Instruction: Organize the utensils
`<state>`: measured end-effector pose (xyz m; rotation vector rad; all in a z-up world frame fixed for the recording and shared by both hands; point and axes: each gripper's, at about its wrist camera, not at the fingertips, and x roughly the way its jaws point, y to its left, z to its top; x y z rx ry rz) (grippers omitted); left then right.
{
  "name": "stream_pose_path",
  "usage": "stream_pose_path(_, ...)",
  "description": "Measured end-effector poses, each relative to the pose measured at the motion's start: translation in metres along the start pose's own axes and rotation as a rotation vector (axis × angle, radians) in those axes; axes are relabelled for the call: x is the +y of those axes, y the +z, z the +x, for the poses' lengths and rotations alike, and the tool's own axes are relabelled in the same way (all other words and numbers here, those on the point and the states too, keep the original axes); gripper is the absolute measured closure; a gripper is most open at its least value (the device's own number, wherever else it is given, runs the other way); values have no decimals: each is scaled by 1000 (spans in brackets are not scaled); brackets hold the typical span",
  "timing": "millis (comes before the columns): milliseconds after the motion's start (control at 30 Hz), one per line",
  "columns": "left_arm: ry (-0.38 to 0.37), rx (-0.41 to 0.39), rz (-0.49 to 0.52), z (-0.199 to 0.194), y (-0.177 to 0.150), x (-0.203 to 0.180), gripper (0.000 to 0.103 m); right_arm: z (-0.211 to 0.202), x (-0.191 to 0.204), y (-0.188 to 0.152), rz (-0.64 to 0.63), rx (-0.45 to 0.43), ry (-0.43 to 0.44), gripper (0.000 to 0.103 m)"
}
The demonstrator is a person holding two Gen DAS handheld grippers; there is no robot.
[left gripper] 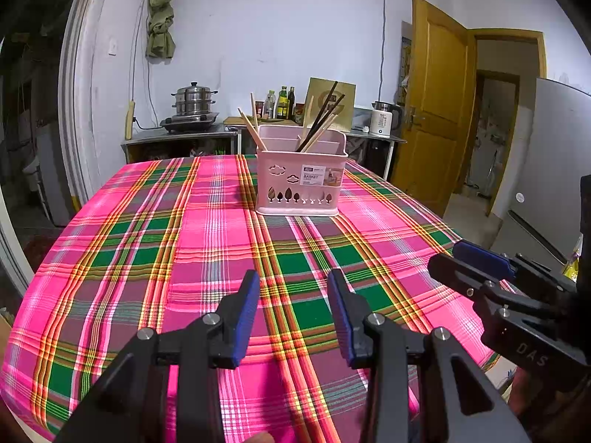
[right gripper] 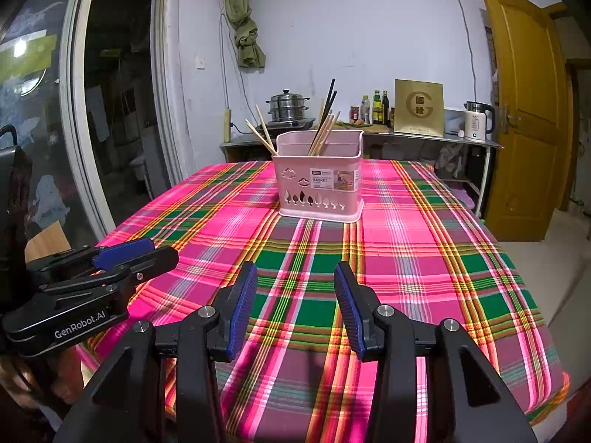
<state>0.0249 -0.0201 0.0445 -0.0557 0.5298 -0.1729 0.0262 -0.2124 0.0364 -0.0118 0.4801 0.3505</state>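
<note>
Chopsticks (left gripper: 317, 125) in pink basket (left gripper: 301, 184) | light, stiff, slippery; pinch upper shafts | left gripper (left gripper: 293, 288), right gripper (right gripper: 295, 280) spread, empty

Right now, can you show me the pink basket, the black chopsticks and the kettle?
pink basket (left gripper: 301, 184): left wrist view, front wall.
black chopsticks (right gripper: 330, 99): right wrist view, upper shafts.
kettle (right gripper: 475, 124): right wrist view, white body.
</note>
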Motion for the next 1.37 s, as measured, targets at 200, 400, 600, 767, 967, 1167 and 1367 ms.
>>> stream_pose_path(200,0,0,1,0,0,0,63,2,1,-1,0,6,2,59)
stream_pose_path(400,-1,-2,0,0,1,0,63,3,2,0,-1,6,4,59)
stream_pose_path(600,-1,-3,0,0,1,0,63,3,2,1,-2,7,5,59)
stream_pose_path(767,0,6,0,1,0,1,63,3,2,1,-2,7,6,59)
stream_pose_path(967,20,26,2,7,-3,1,63,2,2,1,1,11,7,59)
stream_pose_path(1167,16,34,-6,8,-5,2,63,2,1,1,2,9,7,59)
stream_pose_path(1367,20,30,-7,8,-6,2,63,2,1,1,2,10,6,59)
